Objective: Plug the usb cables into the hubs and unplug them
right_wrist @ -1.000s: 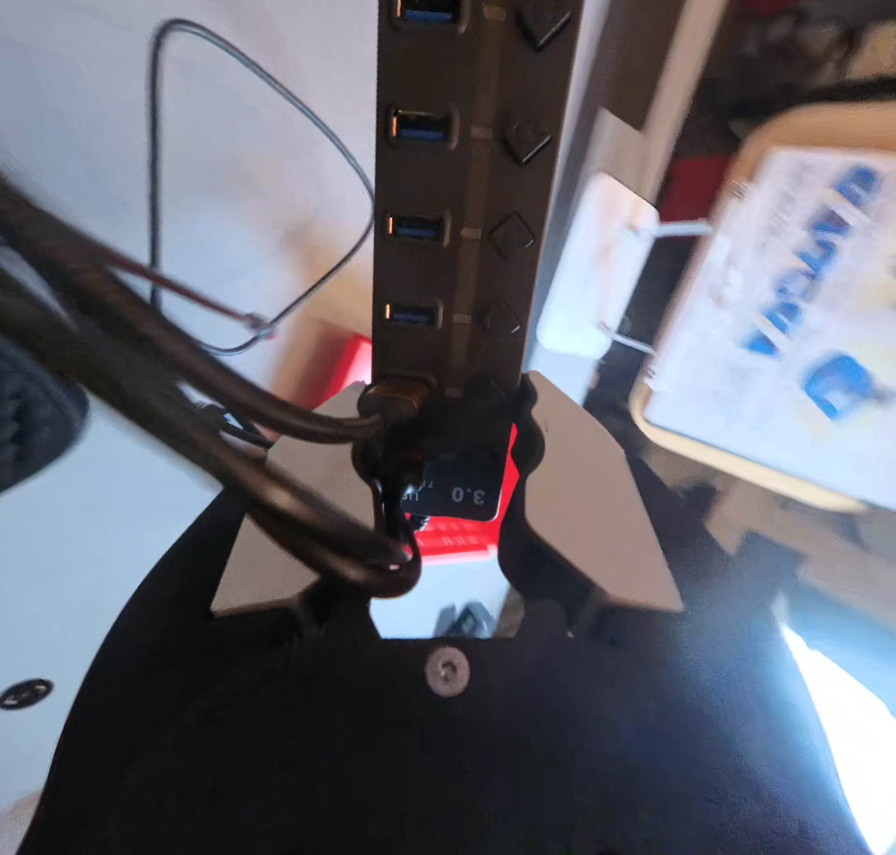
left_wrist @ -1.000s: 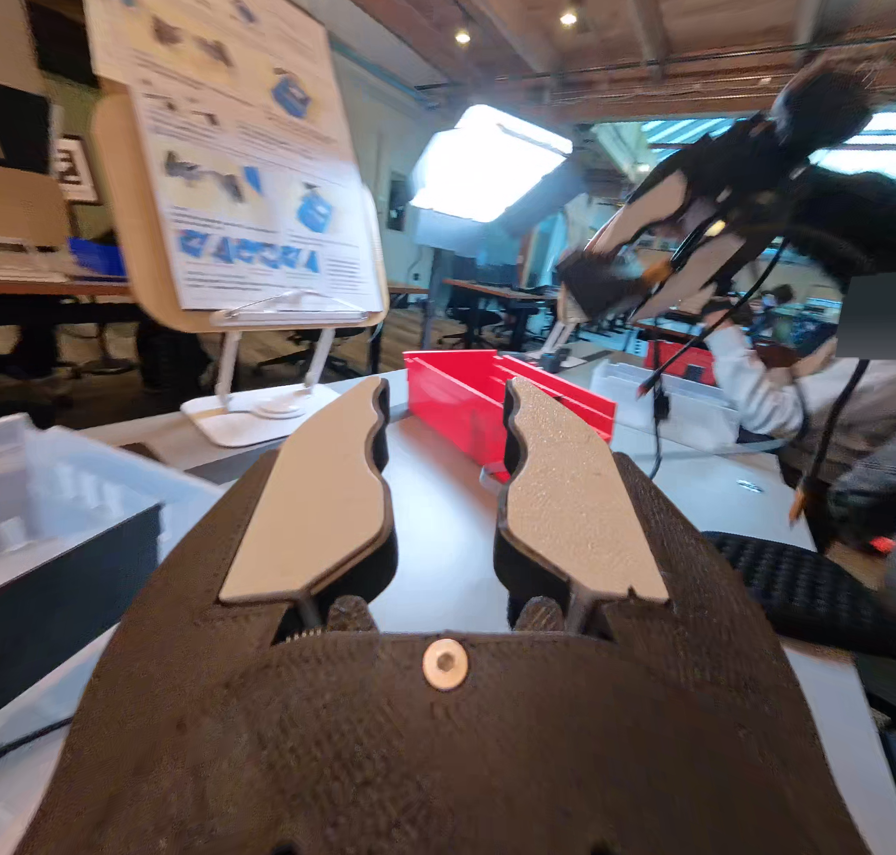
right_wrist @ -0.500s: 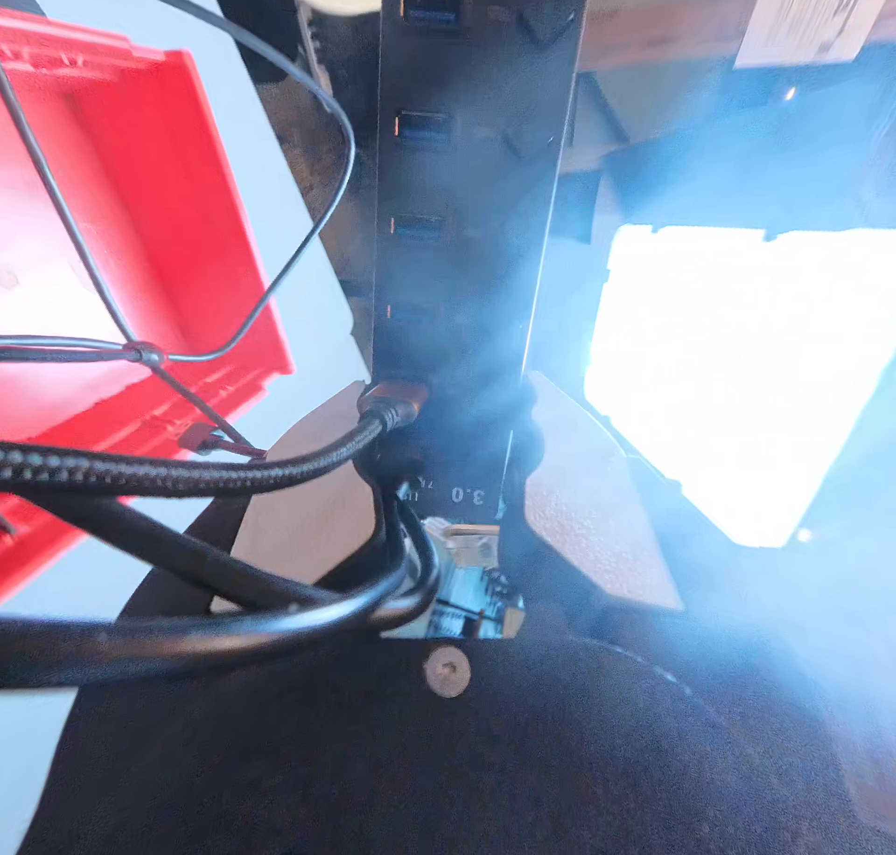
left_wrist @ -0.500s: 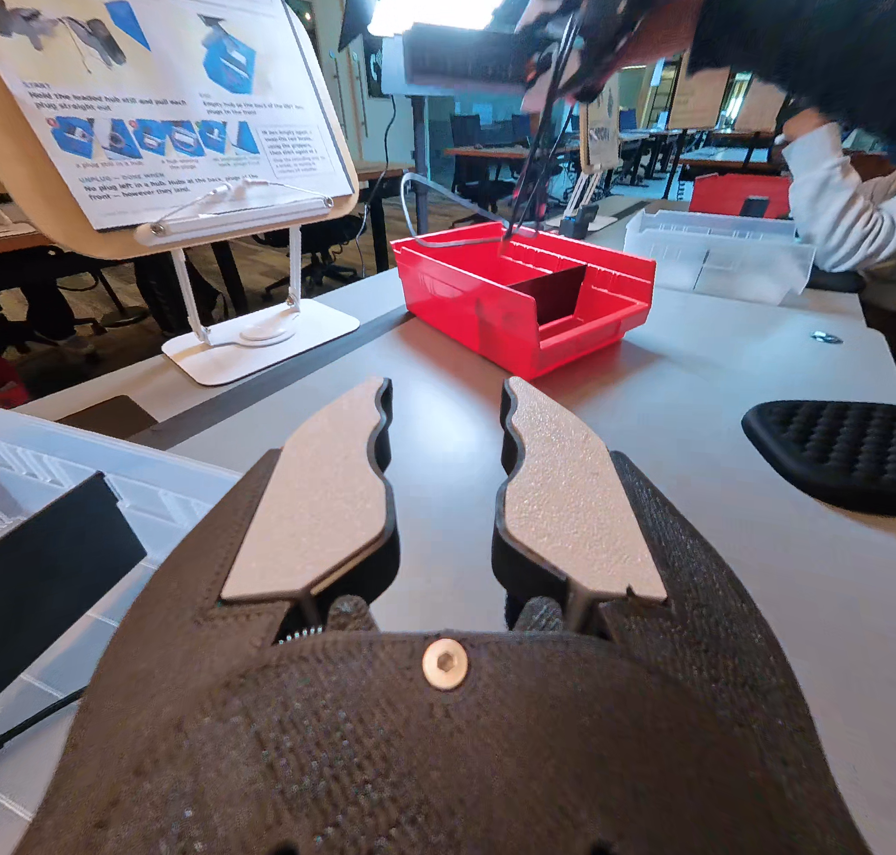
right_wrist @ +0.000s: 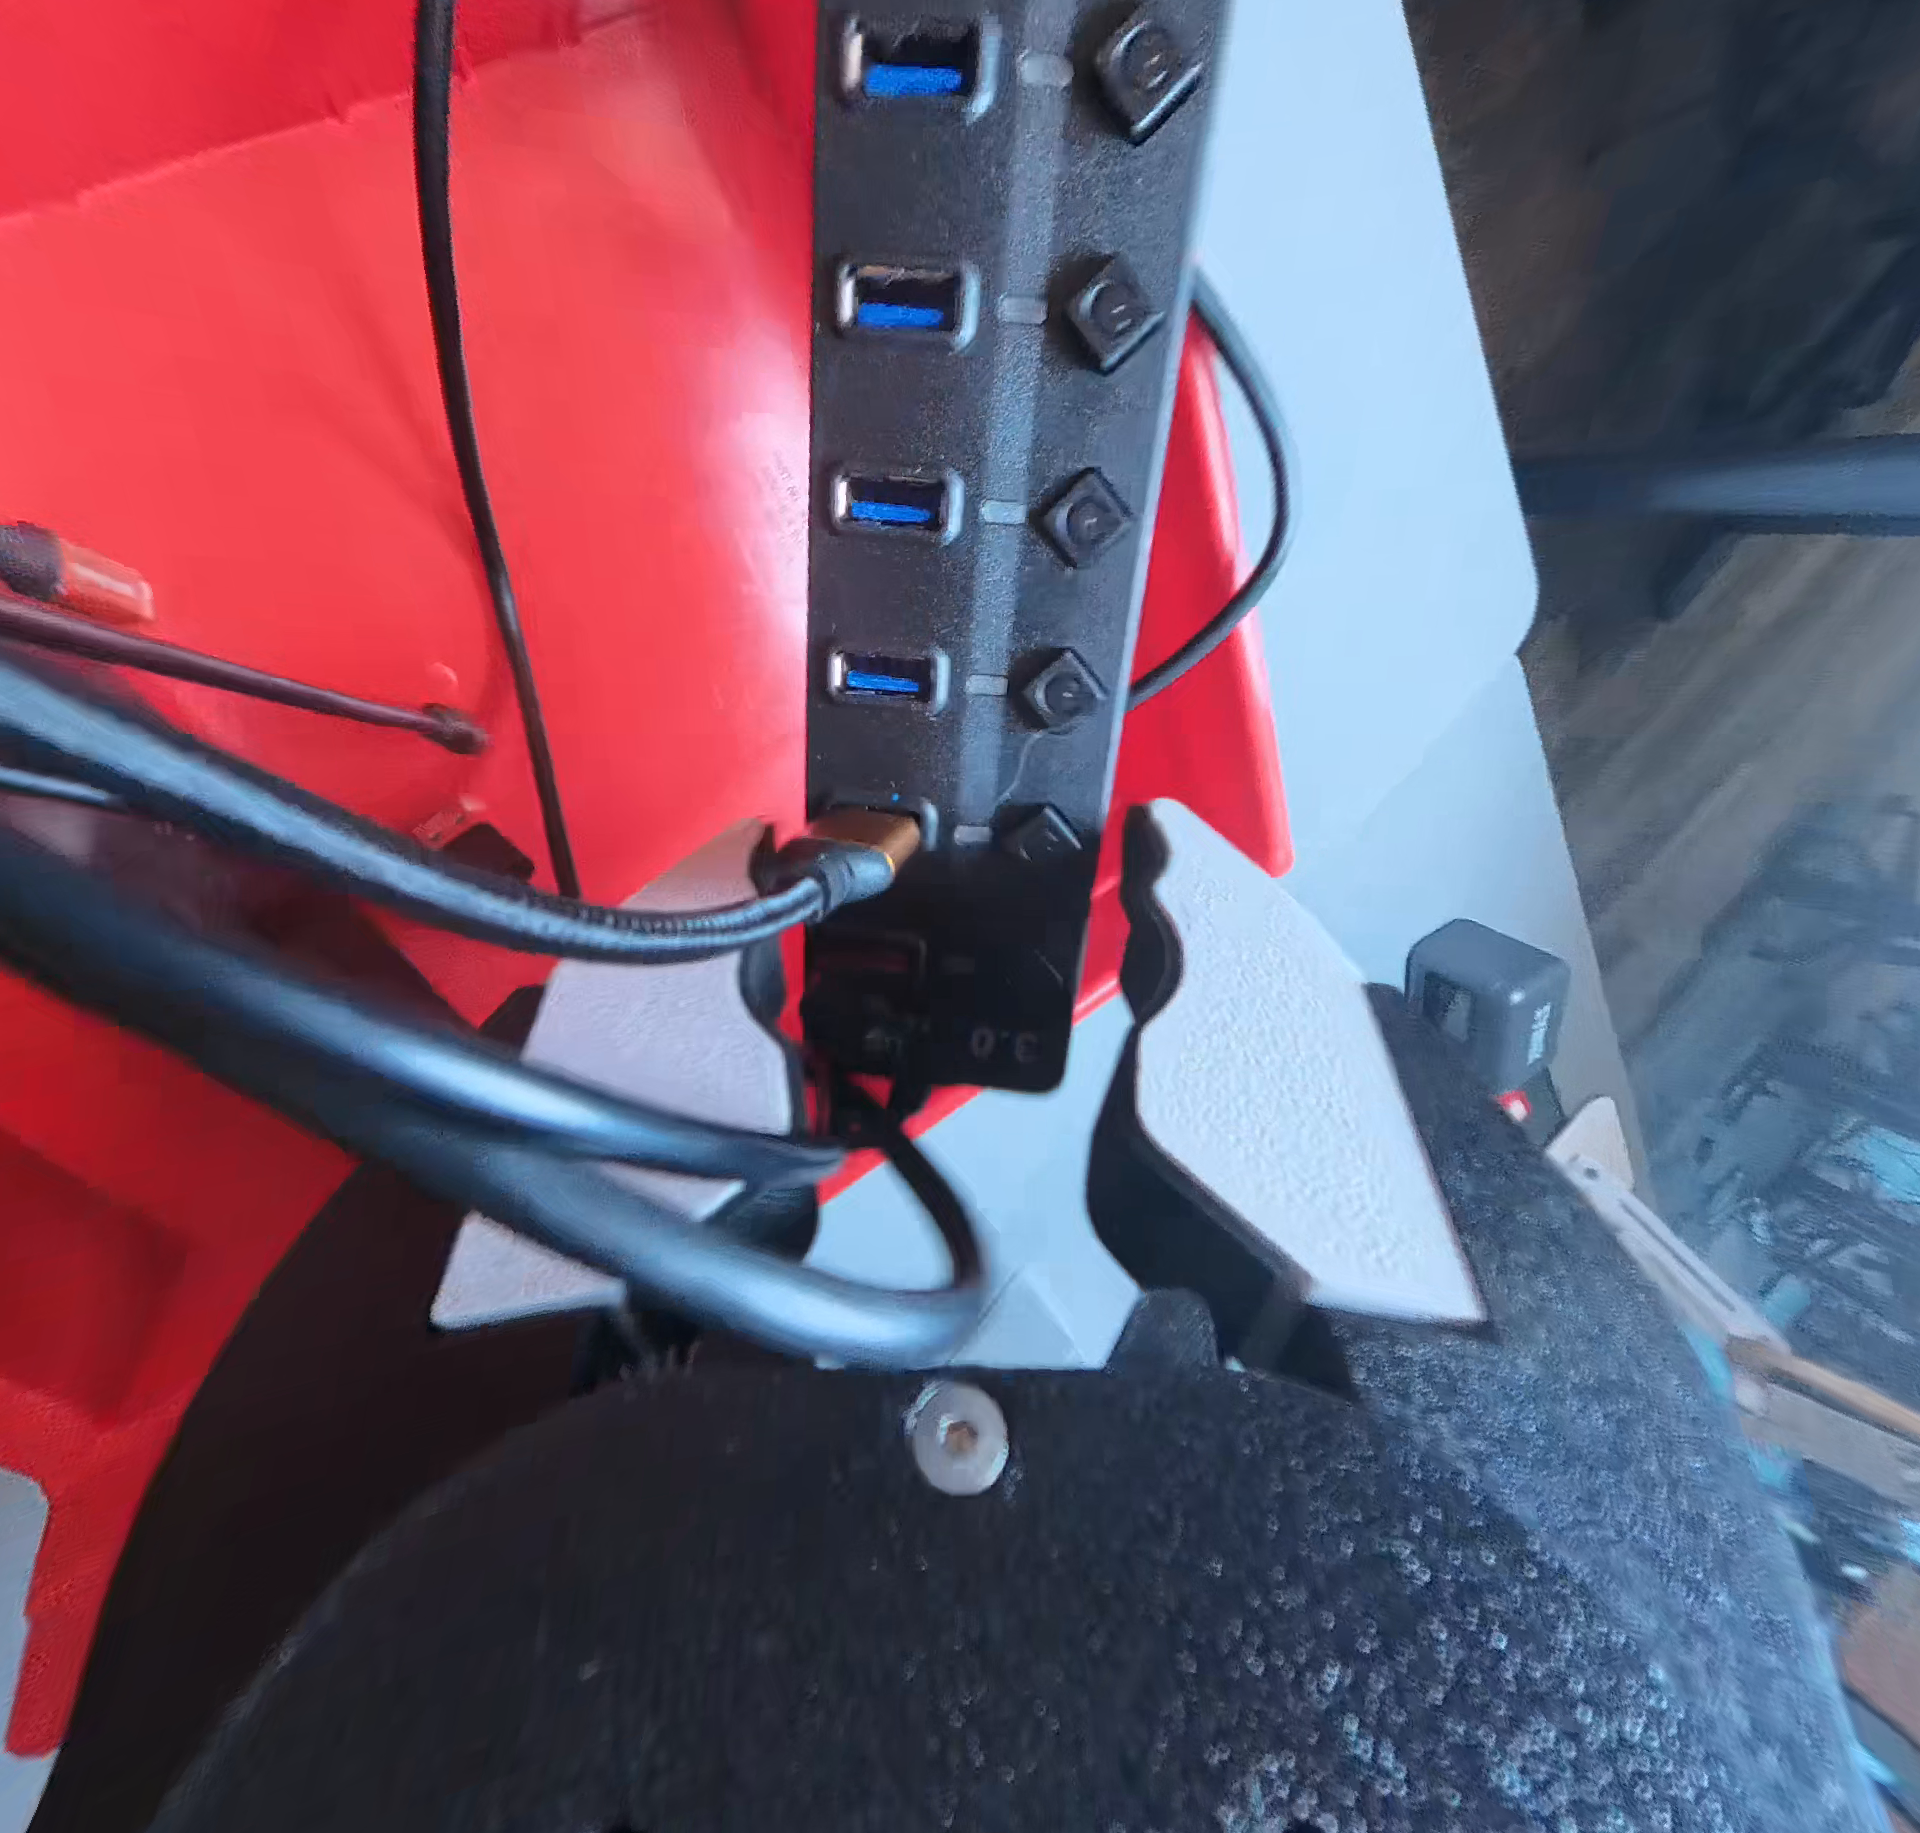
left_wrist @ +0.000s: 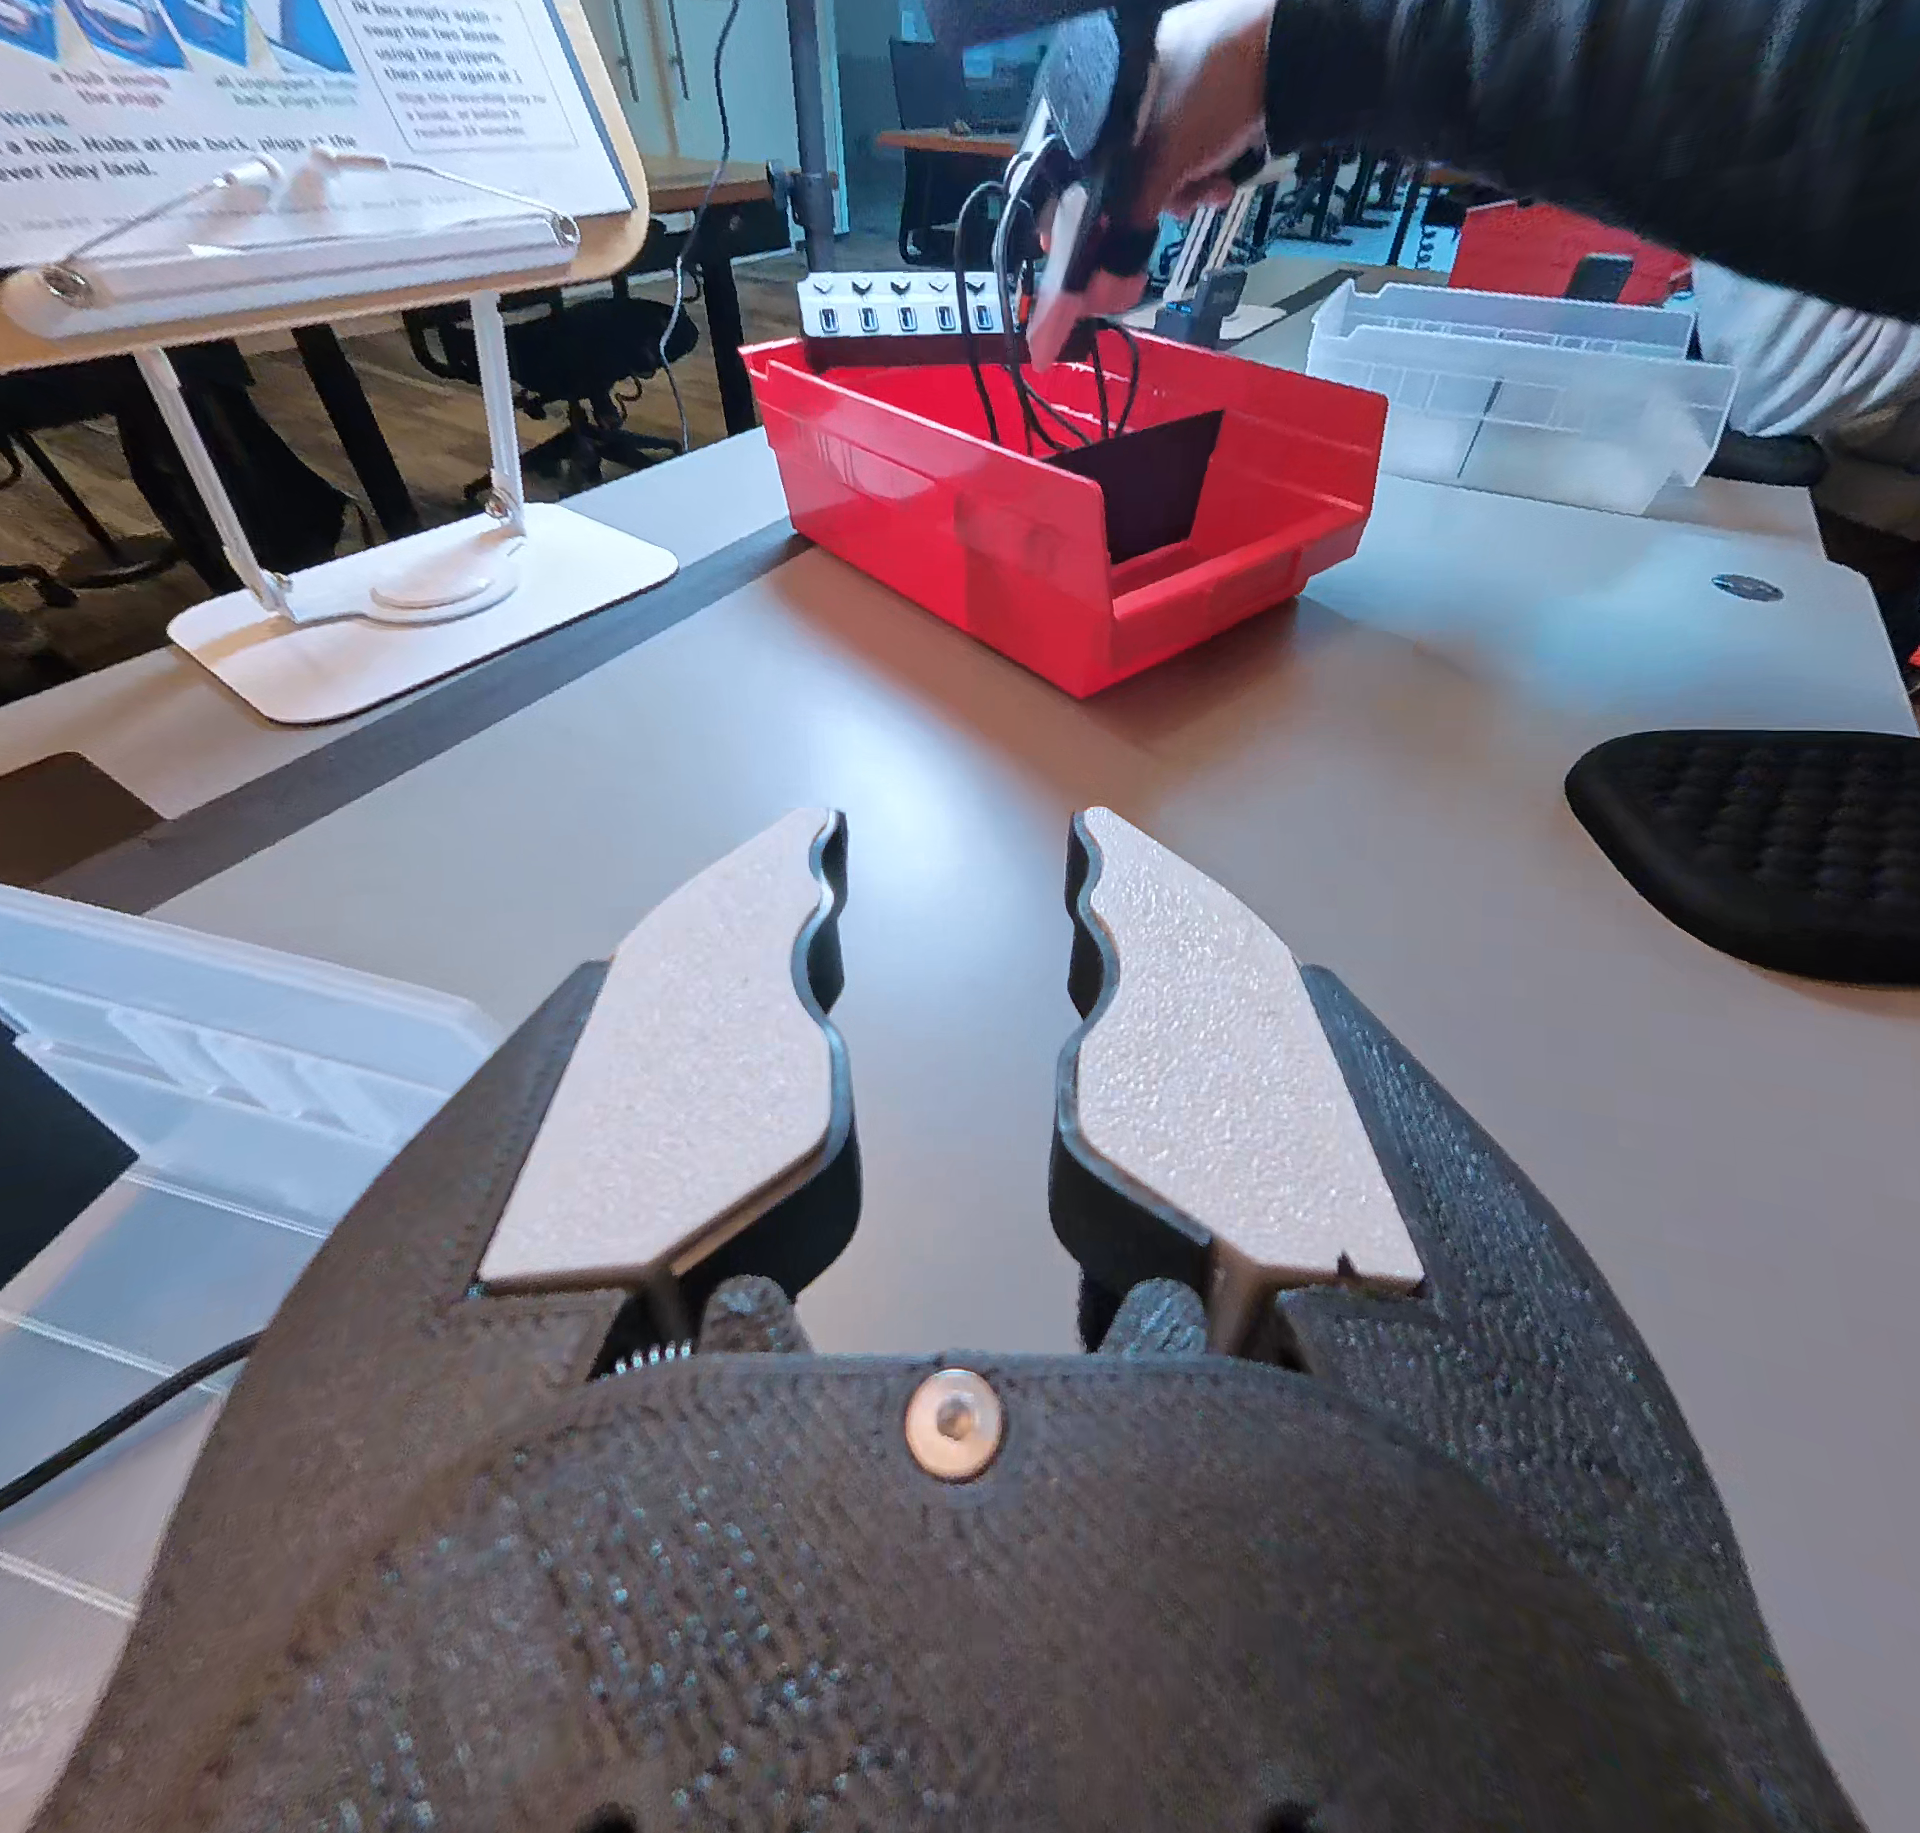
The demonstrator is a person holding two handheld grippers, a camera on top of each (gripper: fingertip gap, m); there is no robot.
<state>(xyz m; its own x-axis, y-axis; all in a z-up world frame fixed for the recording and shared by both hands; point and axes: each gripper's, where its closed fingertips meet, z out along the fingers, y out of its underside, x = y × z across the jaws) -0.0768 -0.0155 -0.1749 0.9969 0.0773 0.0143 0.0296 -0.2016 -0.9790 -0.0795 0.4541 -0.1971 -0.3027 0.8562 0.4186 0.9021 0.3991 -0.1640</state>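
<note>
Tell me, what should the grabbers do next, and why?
Probably bring the left gripper, open and empty over the table, across to the gold plug. It sits in the USB hub, whose end lies in the right gripper above the red bin, so it likely needs pulling out.

An open-plan office or lab workspace. A grey desk [left_wrist: 1299, 796] fills the middle of the left wrist view, with a red bin [left_wrist: 1039, 536] and a clear plastic organiser [left_wrist: 1507, 401] toward the upper right. At upper left stands an instruction sheet on a white stand [left_wrist: 312, 121]. Behind, across the top of the frame, rows of desks and office chairs [left_wrist: 582, 360] on wood flooring.
</note>
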